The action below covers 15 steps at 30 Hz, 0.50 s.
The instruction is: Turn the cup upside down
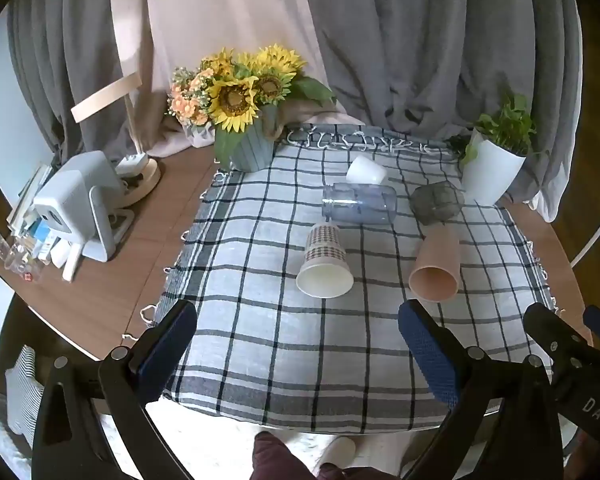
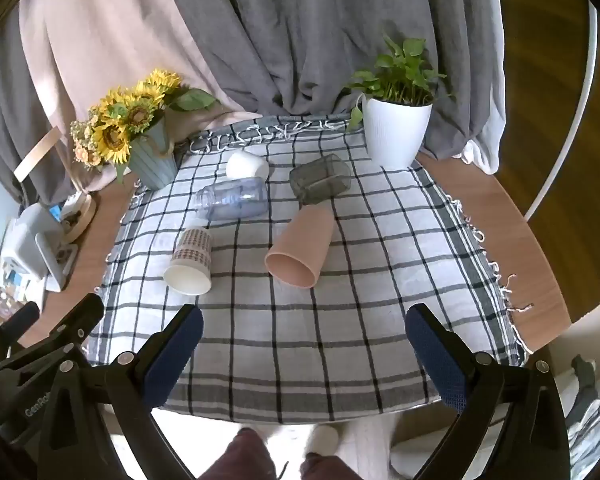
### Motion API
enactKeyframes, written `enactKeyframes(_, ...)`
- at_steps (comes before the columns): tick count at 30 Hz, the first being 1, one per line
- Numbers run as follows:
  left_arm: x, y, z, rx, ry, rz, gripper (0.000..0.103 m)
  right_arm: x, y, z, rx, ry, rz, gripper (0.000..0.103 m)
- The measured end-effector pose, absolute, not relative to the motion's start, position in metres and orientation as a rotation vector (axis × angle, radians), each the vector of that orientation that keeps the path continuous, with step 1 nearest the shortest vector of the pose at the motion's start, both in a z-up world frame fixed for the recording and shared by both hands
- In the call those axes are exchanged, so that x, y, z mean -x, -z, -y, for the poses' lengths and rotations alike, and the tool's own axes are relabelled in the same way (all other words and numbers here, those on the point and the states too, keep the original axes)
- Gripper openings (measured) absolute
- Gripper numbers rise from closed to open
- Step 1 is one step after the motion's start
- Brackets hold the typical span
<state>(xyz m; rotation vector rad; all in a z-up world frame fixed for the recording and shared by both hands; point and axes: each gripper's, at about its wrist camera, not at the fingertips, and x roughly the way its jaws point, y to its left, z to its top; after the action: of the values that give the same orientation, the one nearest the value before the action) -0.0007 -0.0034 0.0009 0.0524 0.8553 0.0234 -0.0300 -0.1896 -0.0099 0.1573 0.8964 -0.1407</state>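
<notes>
both claws, your left gripper and right gripper, hang spread and empty over the near cloth. ahead lie several cups on their sides; which one is meant you cannot tell. the pink cup points its mouth at you, nearer your right; the patterned cup likewise, nearer your left.

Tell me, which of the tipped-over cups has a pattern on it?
The paper cup, the left one of the two nearest cups. It has brown checked bands and a white inside; the pink cup beside it is plain, and the others are white, clear or grey.
</notes>
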Motion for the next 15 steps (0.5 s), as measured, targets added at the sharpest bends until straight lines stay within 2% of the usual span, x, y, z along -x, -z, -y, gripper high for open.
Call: enactKeyframes(15,0.0046,-0.008,-0.0005,-0.017,0.018,-0.861,0.103,0.0255,0.0094,0.184,-0.152,0.153,-0.901,0.102)
